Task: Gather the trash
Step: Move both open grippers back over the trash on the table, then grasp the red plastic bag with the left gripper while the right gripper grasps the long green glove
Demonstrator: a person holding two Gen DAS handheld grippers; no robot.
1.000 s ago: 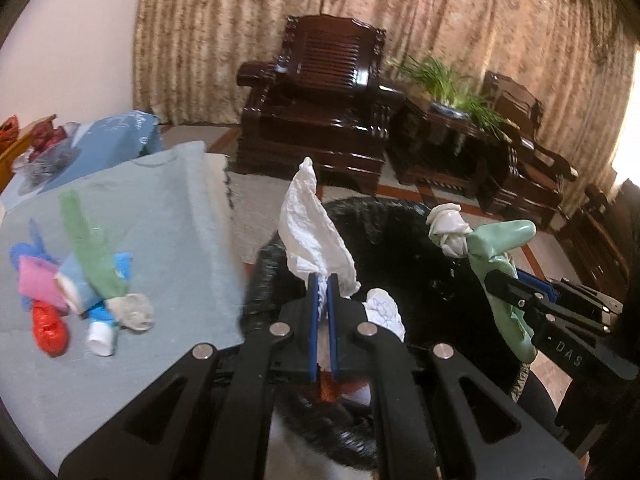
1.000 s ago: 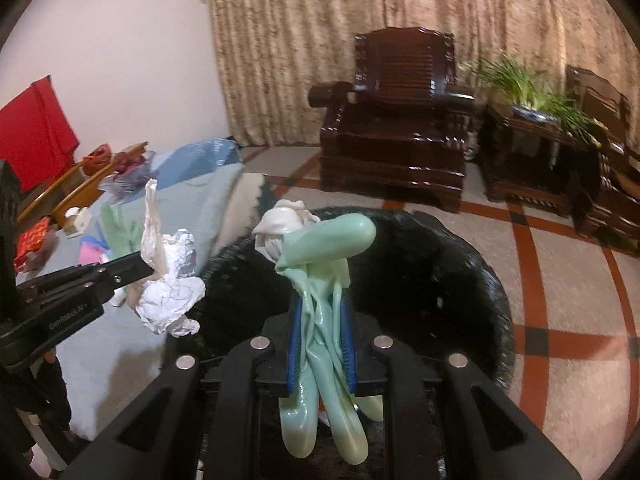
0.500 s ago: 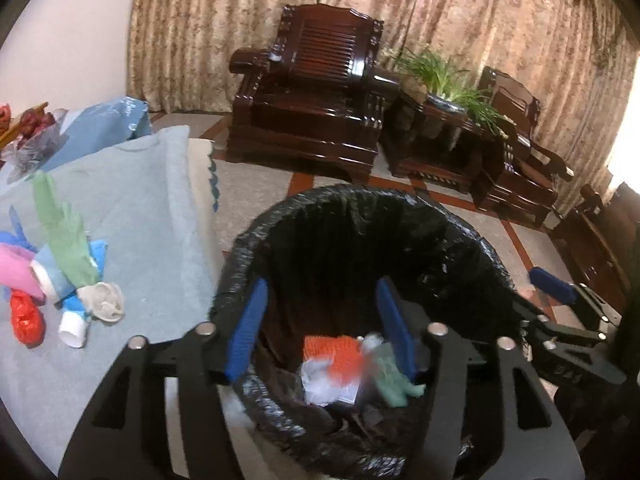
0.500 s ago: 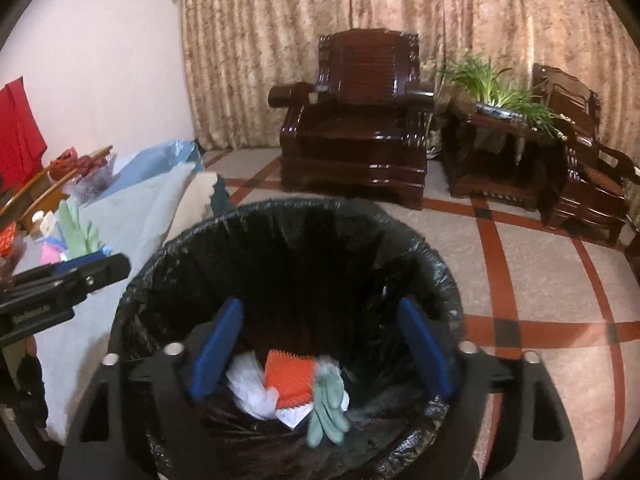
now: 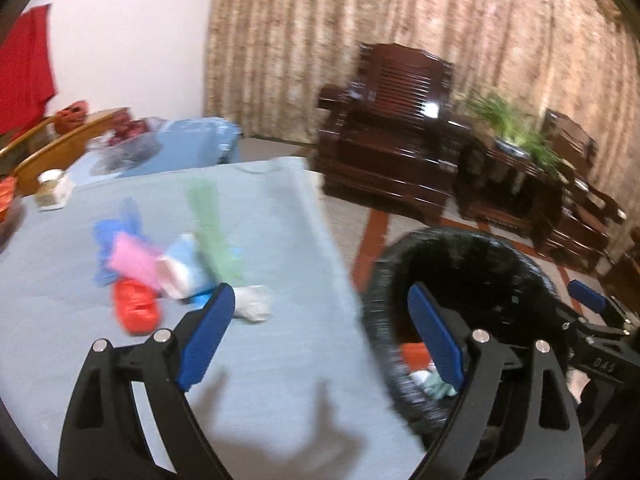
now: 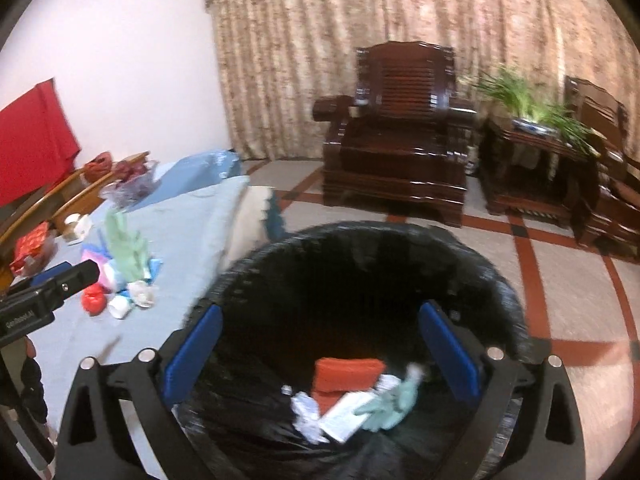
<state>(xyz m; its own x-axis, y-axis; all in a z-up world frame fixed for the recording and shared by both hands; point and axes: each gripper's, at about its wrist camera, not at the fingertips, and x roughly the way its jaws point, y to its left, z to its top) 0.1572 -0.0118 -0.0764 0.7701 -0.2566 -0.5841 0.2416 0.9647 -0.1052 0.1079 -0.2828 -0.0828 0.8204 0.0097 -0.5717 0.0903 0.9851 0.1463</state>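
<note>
At the left of the left wrist view I see the remaining litter heaped on the pale blue tablecloth [image 5: 280, 360]: a blue crumpled wrapper [image 5: 107, 240], a pink soft packet [image 5: 134, 264], a red crumpled plastic piece [image 5: 134, 306], a pale green rubber glove [image 5: 212, 232] lying over the heap, and a small white crumpled wad [image 5: 252, 302] at its near edge. I judge all of it light, soft and easily crushed — nothing fragile, though the glove will likely be limp and a little slippery, so I would pinch it at the bunched cuff or across the palm rather than at a finger. The wad looks best taken straight across its middle.

The left gripper [image 5: 320, 340] sits in the lower centre of that view, its blue-padded jaws spread wide after just opening, with nothing between them; one pad lies over the near edge of the heap in the picture, but I cannot tell whether it touches.

Further right stands the round bin lined with a black plastic bag [image 6: 360, 248]. In the right wrist view, its bottom holds an orange sponge-like block [image 6: 346, 374], white crumpled tissue [image 6: 306, 414] and another pale green glove [image 6: 390, 404] — trash already collected. The right gripper [image 6: 320, 360] hangs over the bin's mouth, jaws just opened to their widest and empty.
</note>
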